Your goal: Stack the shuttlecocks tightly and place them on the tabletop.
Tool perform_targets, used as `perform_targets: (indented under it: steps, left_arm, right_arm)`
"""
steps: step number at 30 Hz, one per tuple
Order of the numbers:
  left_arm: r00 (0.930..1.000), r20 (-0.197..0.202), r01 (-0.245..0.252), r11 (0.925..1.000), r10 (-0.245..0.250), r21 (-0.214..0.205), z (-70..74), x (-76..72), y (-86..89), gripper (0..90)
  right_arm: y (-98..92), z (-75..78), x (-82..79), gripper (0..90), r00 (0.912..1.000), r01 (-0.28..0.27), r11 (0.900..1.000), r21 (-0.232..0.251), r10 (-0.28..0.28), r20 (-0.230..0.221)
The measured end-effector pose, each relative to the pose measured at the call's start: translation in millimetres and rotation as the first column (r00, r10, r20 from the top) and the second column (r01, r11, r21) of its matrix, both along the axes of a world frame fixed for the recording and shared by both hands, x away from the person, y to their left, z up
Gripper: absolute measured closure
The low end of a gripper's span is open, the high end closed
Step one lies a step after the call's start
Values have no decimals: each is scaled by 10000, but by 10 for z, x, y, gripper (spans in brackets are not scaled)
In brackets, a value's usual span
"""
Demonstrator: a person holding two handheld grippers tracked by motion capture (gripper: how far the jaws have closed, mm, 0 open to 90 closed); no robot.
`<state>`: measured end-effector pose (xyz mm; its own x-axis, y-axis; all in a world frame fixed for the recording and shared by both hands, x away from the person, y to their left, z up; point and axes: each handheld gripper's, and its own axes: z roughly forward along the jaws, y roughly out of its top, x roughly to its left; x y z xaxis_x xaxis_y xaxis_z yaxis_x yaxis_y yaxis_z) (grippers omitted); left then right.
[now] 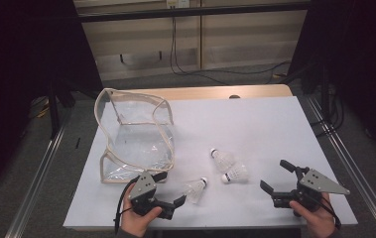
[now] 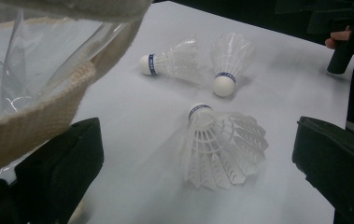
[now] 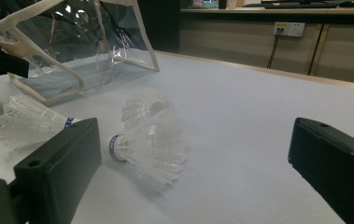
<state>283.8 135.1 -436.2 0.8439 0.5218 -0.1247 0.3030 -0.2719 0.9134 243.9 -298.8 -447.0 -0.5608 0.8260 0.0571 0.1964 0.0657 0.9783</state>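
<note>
High view: left gripper, jaws wide, straddles the nearest shuttlecock lying on the white table beside the clear bag, while the right gripper, jaws also wide, sits near the other two shuttlecocks.
</note>
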Motion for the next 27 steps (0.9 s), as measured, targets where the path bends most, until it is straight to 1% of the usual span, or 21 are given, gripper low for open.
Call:
perform_targets:
  steps: [6, 7, 8, 9, 12, 13, 14, 15, 16, 17, 19, 20, 21, 22, 23, 24, 25, 27]
  left_arm:
    - [9999, -23, 98, 9999, -98, 59, 6, -6, -19, 25]
    - [10000, -40, 51, 10000, -51, 28, 6, -10, -24, 24]
    - [10000, -17, -25, 9999, 25, 102, 7, -10, -24, 25]
    - [9999, -106, -120, 9999, 121, 54, 4, -13, -31, 25]
    - [9999, -99, 33, 9998, -31, 220, 4, -9, -37, 29]
    - [9999, -148, 89, 9998, -86, 204, 5, -12, -49, 31]
    - [9999, -87, 94, 9996, -91, 273, 8, -13, -58, 34]
    - [10000, -76, 22, 9996, -20, 294, 12, -17, -71, 34]
    - [9999, -113, 18, 9999, -16, 166, 11, -15, -86, 38]
    - [9999, -121, -2, 9999, 3, 142, 10, -12, -92, 38]
    - [9997, -198, -161, 9997, 164, 156, 14, -4, -108, 38]
    - [9996, -255, -109, 9997, 115, 230, 14, 2, -115, 42]
    - [9996, -234, -128, 9991, 137, 407, 14, 2, -124, 71]
    - [9998, -171, -108, 9986, 117, 516, 12, 7, -132, 71]
    - [9997, -220, -43, 9985, 55, 552, 10, 14, -139, 102]
    - [9996, -291, 18, 9985, -3, 539, 9, 20, -146, 102]
    - [9997, -240, 32, 9979, -17, 648, 10, 30, -155, 130]
    - [9995, -311, 29, 9977, -8, 673, 5, 43, -174, 178]
  right_arm:
    - [-7, 2, -3, 19, 10000, 3, 10000, -18, -3, 40]
    - [-7, 3, -4, 19, 10000, -2, 10000, -23, 2, 32]
    - [-6, 4, -5, 19, 10000, 1, 10000, -28, -1, 28]
    - [-6, 4, -5, 19, 10000, 1, 10000, -28, -1, 28]
    - [-6, 4, -4, 19, 10000, 6, 10000, -21, -6, 24]
    - [-6, 4, -4, 19, 10000, -3, 10000, -19, 3, 23]
    - [-7, 4, -4, 19, 10000, -1, 10000, -19, 1, 23]
    - [-7, 4, -4, 19, 10000, -1, 10000, -19, 1, 23]
    - [-7, 4, -5, 19, 10000, 8, 10000, -21, -8, 24]
    - [-8, 3, -5, 19, 10000, 6, 10000, -22, -6, 22]
    - [-8, 3, -4, 19, 10000, 14, 10000, -37, -14, 42]
    - [-7, 4, -5, 19, 10000, 20, 10000, -23, -20, 22]
    - [-10, 3, -5, 19, 10000, 10, 10000, -23, -10, 38]
    - [-10, 3, -5, 19, 10000, 10, 10000, -23, -10, 38]
    - [-18, 1, -5, 19, 10000, 32, 10000, -47, -32, 38]
    - [-18, 1, -5, 19, 10000, 32, 10000, -47, -32, 38]
    - [-20, 0, -5, 19, 10000, 38, 10000, -36, -37, 39]
    - [-27, 0, -5, 19, 10000, 46, 10000, -24, -46, 42]
